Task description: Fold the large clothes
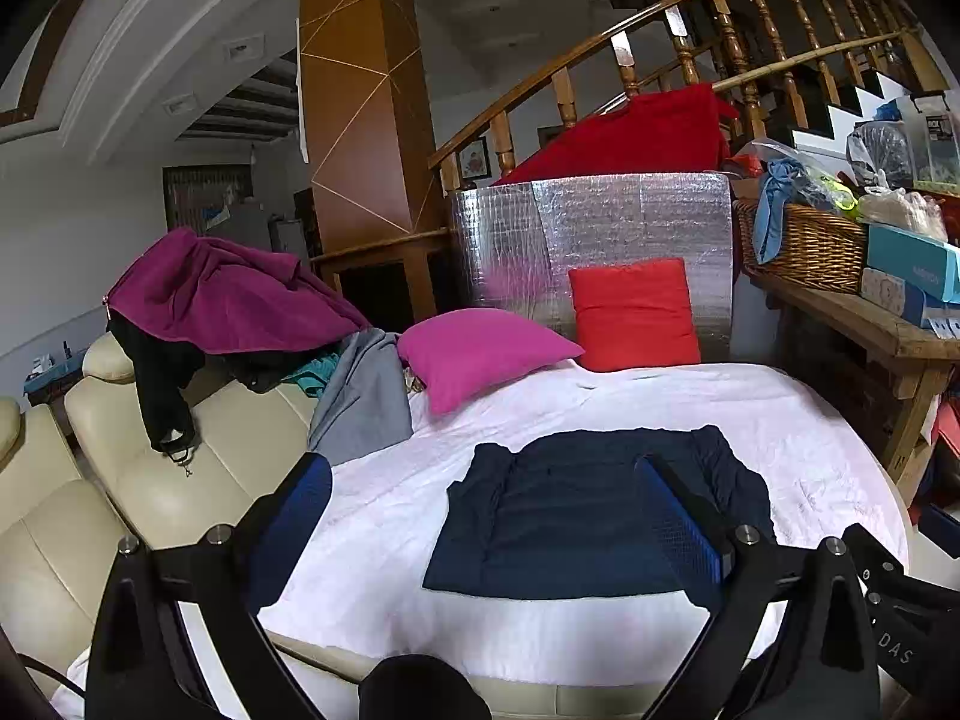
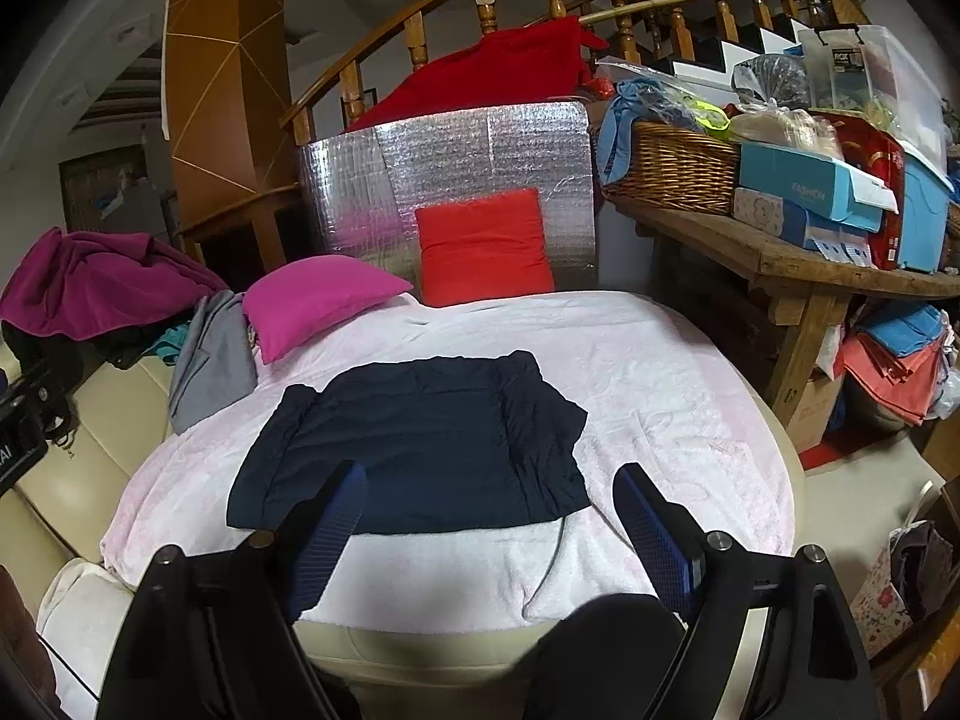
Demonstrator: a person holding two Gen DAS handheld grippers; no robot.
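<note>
Lying flat just beyond both open tools (image 2: 492, 516), folded navy garment (image 2: 414, 450)

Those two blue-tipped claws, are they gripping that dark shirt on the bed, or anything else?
Nothing is held. Both the left gripper and the right gripper stand open and empty above the navy garment, which lies partly folded on the pink blanket.

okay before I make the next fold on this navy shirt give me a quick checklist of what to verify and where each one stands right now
1. Left gripper open, nothing between its fingers: ok.
2. Right gripper open and empty: ok.
3. Navy shirt lies flat on the pink blanket, sides folded in: ok.
4. Pink cushion and grey garment clear of the shirt: ok.
5. Near hem fully smooth: cannot tell, the fingers hide part of it.
</note>
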